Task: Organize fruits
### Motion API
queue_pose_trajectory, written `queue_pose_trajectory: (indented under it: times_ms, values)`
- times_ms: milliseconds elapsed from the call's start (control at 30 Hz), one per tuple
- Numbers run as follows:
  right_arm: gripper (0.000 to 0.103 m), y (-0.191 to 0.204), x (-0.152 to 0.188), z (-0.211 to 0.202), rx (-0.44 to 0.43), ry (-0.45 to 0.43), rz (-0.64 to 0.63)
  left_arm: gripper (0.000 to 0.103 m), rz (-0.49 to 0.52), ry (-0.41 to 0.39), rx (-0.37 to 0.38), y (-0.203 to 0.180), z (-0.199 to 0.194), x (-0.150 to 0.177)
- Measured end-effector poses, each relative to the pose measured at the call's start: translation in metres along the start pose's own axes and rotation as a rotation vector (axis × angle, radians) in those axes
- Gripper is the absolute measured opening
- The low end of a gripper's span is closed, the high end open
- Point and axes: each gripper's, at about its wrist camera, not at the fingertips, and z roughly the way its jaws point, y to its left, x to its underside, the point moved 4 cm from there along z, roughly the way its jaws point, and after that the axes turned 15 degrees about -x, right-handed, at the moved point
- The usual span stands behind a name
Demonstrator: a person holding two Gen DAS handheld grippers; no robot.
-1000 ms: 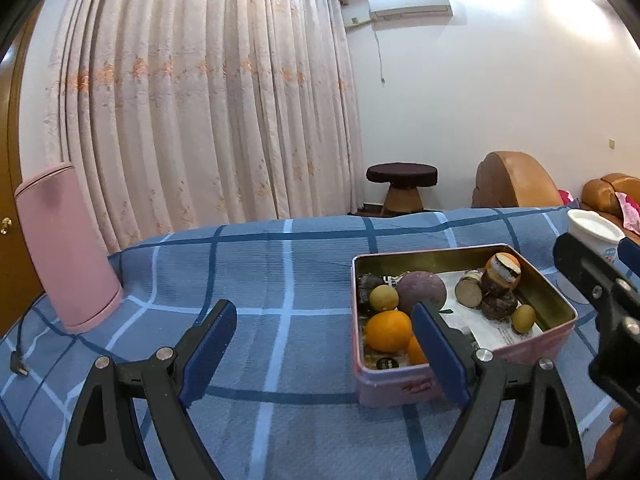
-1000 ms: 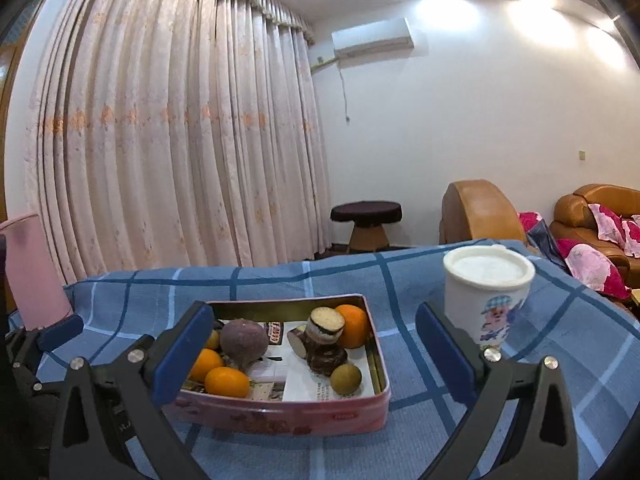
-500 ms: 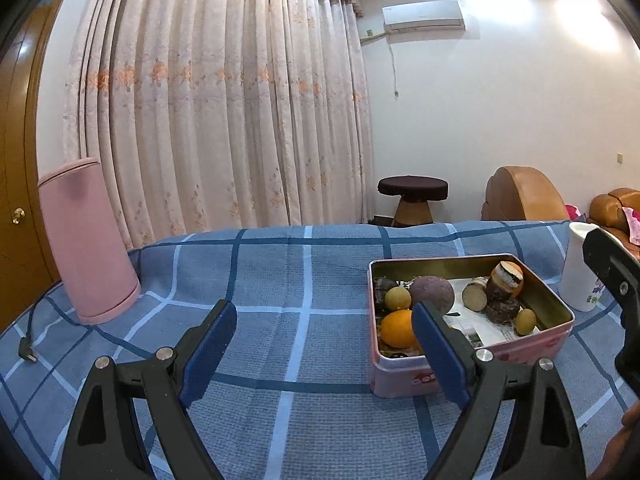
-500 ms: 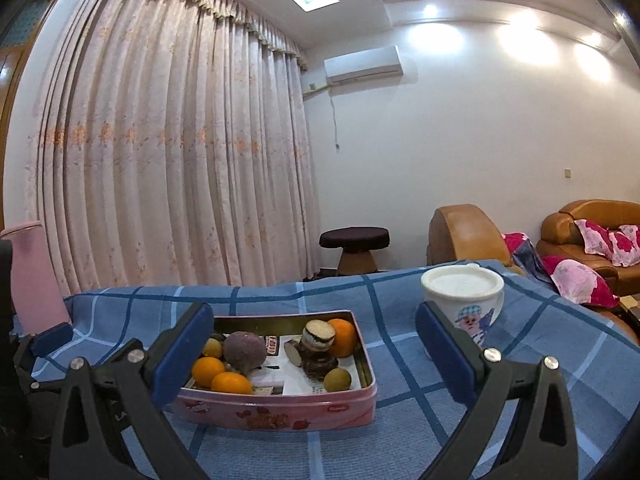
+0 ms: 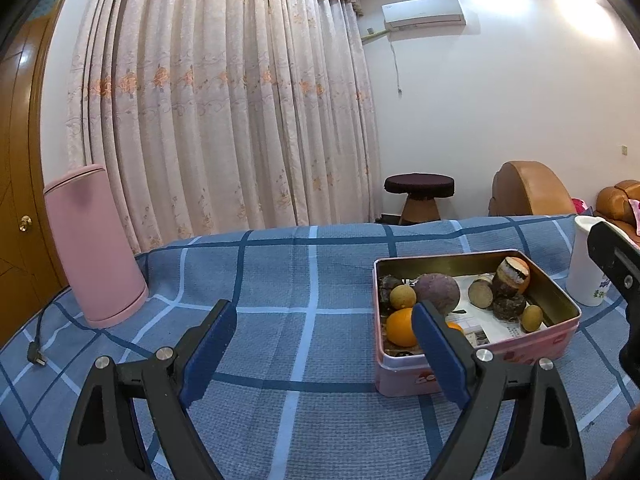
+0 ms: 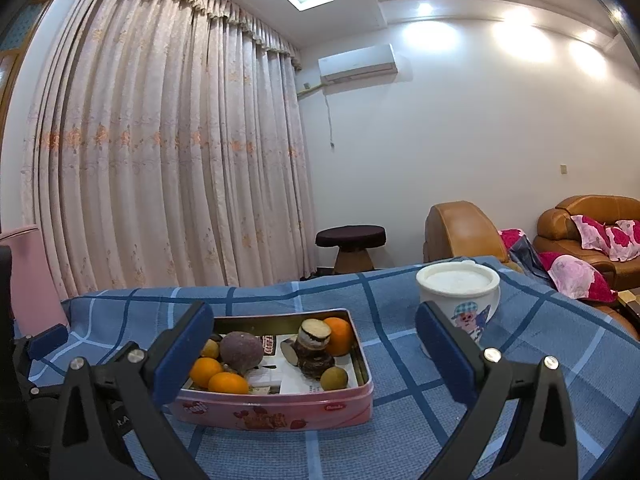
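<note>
Blue-padded fingers (image 5: 438,354) hide part of an orange (image 5: 401,327) in the tin (image 5: 476,360).

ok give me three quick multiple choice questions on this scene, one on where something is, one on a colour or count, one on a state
1. Where does the white cup stand?
A. inside the tin
B. on the blue cloth beside the tin
C. on the stool

2. What colour is the tin outside?
A. pink
B. green
C. black

3. How is the right tool?
A. shut on an orange
B. shut on the cup
C. open, holding nothing

Answers: 1 B, the cup sits on the checked cloth right of the tin. 2 A, its side wall is pink. 3 C, its blue pads are wide apart.
</note>
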Motion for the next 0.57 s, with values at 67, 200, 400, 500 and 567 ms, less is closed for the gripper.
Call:
queue_pose_trajectory:
  times_ms: [67, 200, 400, 500, 567]
  values:
    - [0.103, 0.0002, 0.0, 0.0003, 0.0, 0.0, -0.003, 0.09, 0.002, -0.002, 0.003, -0.0003, -0.0006, -0.0001]
    - [0.103, -0.001, 0.001, 0.0008, -0.004, 0.007, -0.004, 0.09, 0.008, -0.005, 0.036, -0.002, -0.0019, 0.0009]
    - [0.103, -0.002, 0.0017, 0.0025, -0.003, 0.011, -0.003, 0.09, 0.007, -0.003, 0.045, -0.0031, -0.0028, 0.0013]
    - [0.103, -0.0025, 0.0022, 0.0029, 0.003, 0.013, 0.0, 0.09, 0.003, 0.007, 0.043, -0.003, -0.0016, 0.0016]
    - [0.103, -0.0038, 0.003, 0.0036, 0.013, 0.018, 0.006, 0.09, 0.002, 0.015, 0.039, -0.003, -0.0002, 0.0015]
